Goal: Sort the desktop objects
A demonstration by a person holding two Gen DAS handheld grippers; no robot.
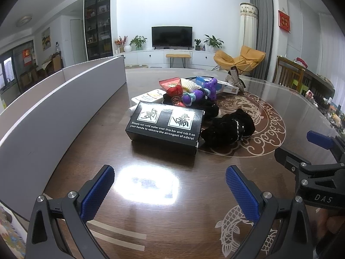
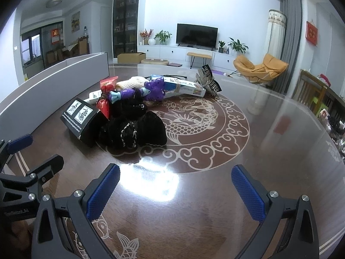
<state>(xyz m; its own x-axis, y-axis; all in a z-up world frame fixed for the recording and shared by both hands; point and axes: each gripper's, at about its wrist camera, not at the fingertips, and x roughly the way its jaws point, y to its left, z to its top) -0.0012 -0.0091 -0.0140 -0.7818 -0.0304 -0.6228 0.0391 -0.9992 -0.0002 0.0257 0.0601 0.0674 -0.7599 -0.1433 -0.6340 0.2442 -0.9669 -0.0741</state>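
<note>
A pile of objects lies on the brown table [image 1: 86, 151]. A black printed box [image 1: 165, 124] [image 2: 80, 116] sits at its near left, with a black knitted item [image 1: 231, 127] [image 2: 138, 129] beside it. Behind them are a red snack packet [image 1: 172, 86] [image 2: 107, 83], a purple toy [image 1: 199, 93] [image 2: 151, 90], a white-and-blue carton [image 1: 224, 86] [image 2: 185, 87] and a silvery packet [image 2: 208, 79]. My left gripper [image 1: 170, 185] is open over bare table in front of the box. My right gripper [image 2: 175, 185] is open too, short of the black item.
A low grey partition wall [image 1: 54, 103] [image 2: 54, 79] curves along the table's left side. The table's right half, with its dragon inlay [image 2: 194, 116], holds nothing. Each gripper shows at the edge of the other's view: the right gripper [image 1: 317, 151], the left gripper [image 2: 28, 155].
</note>
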